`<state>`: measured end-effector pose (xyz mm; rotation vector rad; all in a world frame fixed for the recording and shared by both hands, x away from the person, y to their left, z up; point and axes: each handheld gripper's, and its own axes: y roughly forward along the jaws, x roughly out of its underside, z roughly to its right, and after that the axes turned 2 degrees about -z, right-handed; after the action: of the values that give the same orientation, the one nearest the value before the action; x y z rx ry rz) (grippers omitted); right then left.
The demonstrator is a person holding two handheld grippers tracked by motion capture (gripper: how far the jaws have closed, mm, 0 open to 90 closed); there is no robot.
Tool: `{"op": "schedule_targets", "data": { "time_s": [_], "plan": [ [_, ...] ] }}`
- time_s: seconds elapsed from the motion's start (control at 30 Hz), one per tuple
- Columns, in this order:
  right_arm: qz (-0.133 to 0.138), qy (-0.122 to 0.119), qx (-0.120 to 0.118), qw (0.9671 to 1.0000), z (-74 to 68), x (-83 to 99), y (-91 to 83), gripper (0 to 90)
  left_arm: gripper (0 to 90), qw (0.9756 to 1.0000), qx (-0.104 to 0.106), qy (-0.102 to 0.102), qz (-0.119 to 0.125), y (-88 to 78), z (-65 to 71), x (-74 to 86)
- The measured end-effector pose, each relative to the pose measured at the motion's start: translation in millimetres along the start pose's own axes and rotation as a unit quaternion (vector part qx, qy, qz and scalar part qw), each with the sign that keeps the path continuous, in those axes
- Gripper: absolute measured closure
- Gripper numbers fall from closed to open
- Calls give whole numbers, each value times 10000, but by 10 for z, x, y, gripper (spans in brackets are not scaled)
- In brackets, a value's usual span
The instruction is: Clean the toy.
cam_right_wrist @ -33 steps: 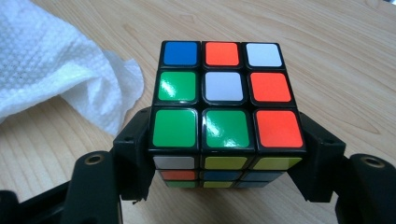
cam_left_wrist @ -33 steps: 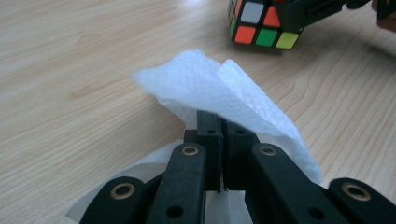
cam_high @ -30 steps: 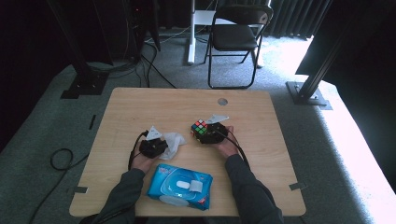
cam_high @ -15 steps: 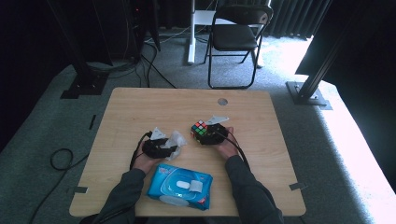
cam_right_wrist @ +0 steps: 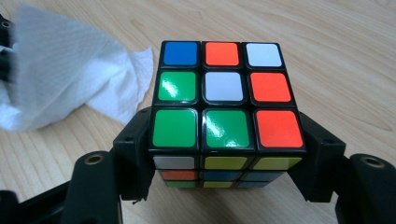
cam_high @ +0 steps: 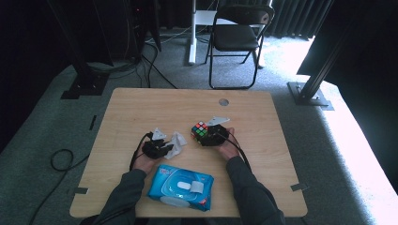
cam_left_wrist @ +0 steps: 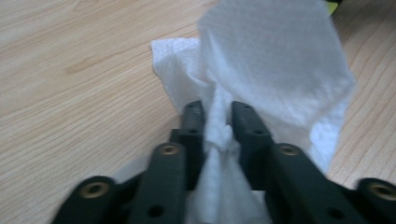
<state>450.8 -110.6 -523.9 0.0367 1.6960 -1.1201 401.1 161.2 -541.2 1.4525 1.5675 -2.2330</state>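
1. Left hand-held gripper [cam_left_wrist: 217, 123] is clenched on a white wipe [cam_left_wrist: 275, 70]: in the left gripper view its two black jaws have just been closing and now pinch a bunched fold of the wipe between them, low in the middle of the frame.
2. From the pinch the wipe fans upward and toward the right of that frame, its lower edges lying on the wooden bench [cam_left_wrist: 70, 93].
3. In the high view the left hand-held gripper [cam_high: 162, 147] sits left of centre on the bench [cam_high: 141, 108], with the wipe [cam_high: 178, 140] touching its right side.
4. Right hand-held gripper [cam_right_wrist: 224, 140] is grasping a colour cube [cam_right_wrist: 223, 102]: in the right gripper view one jaw presses on each side of the cube's lower half, in the middle of the frame.
5. The cube's top face shows blue, orange and white along the far row, green, white and orange in the middle row, and green, green and orange nearest the camera.
6. In the high view the cube [cam_high: 199, 130] is at the centre of the bench, just right of the wipe and apart from it, with the right hand-held gripper [cam_high: 210, 136] just to its right.
7. A blue pack of wet wipes [cam_high: 180, 186] lies at the lower middle of the high view, between the person's two forearms, near the bench's front edge.
8. A black folding chair [cam_high: 237, 37] stands on the grey floor beyond the bench, at the top of the high view.
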Motion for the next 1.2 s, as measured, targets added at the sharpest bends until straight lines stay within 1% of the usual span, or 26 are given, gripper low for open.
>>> {"op": "schedule_targets", "data": {
  "time_s": [0.07,0.13,0.27,0.4,0.57,0.83,1.0,1.2],
  "plan": [
    [-13,-19,-27,10000,-12,3,7,338,823,10000,18,-9,27,-9,0,-6],
    [-35,-48,-57,10000,-24,3,12,338,831,10000,39,-5,72,-34,-4,-25],
    [-37,-117,-85,9999,-49,-3,14,338,836,9996,68,-42,256,-115,-18,-80],
    [-46,-180,-96,9998,-74,-14,11,338,841,9989,116,-120,441,-195,-51,-135],
    [-63,-227,-119,9997,-95,-26,17,338,844,9974,174,-199,673,-273,-67,-219],
    [-65,-315,-159,9994,-149,-39,35,338,844,9961,195,-163,849,-314,-18,-361],
    [-34,-352,-201,9992,-189,-63,40,339,844,9959,203,-78,878,-308,16,-449],
    [-29,-465,-222,9987,-237,-82,45,338,844,9958,216,47,887,-292,75,-531]
  ]
}}
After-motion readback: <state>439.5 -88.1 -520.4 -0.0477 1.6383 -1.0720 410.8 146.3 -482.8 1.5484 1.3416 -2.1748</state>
